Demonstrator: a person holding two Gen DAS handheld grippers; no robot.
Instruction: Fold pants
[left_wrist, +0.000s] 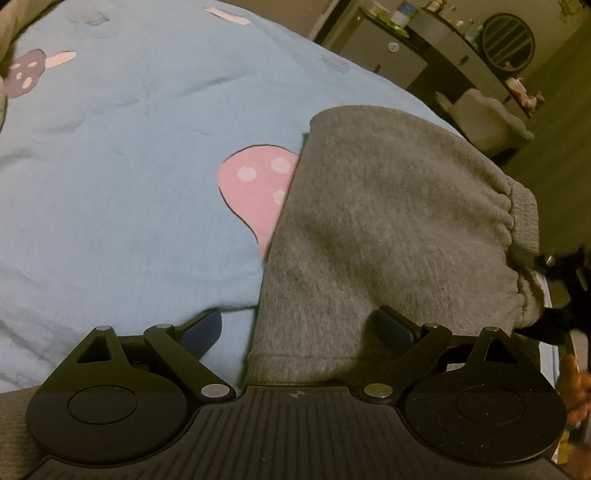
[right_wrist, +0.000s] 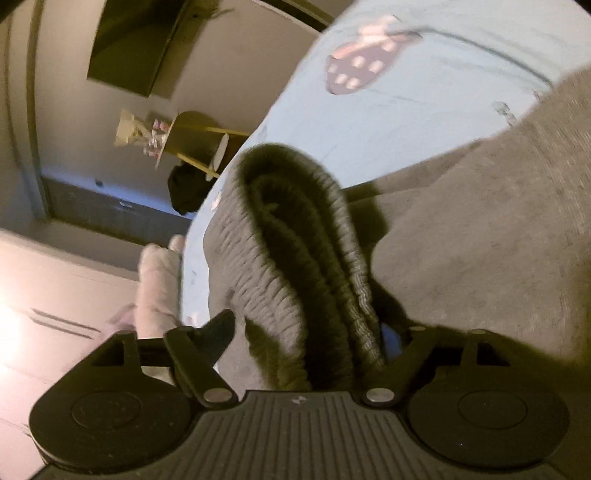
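**Grey pants on a bed, with both tongs at the near edges of the garment**

The grey pants (left_wrist: 388, 229) lie folded on a light-blue bedspread (left_wrist: 110, 166) printed with pink mushrooms. In the left wrist view the garment's long left edge runs diagonally from the near hem up to a squared far corner, with open bedspread all along its left side. Its right side ends in the gathered elastic waistband (left_wrist: 517, 221), which sits close to the edge of the bed; beyond it are the floor, a pale chair (left_wrist: 484, 114) and a dark dresser (left_wrist: 424, 48).

The left tongs (left_wrist: 301, 326) stand wide apart over the near hem: one fingertip lies over bare bedspread just left of the fabric edge, the other rests on the grey cloth. Nothing is clamped between them.

The right tongs (right_wrist: 306, 328) straddle the bunched waistband, which rises in ribbed folds between the fingers. The left fingertip (right_wrist: 221, 328) stands clear of the cloth; the right fingertip is mostly hidden behind the folds, so contact there cannot be judged, and whether these tongs are clamped on the band cannot be told. To the left of the waistband the bed's edge drops to a pale floor, with a small round side table (right_wrist: 192, 140) well apart.
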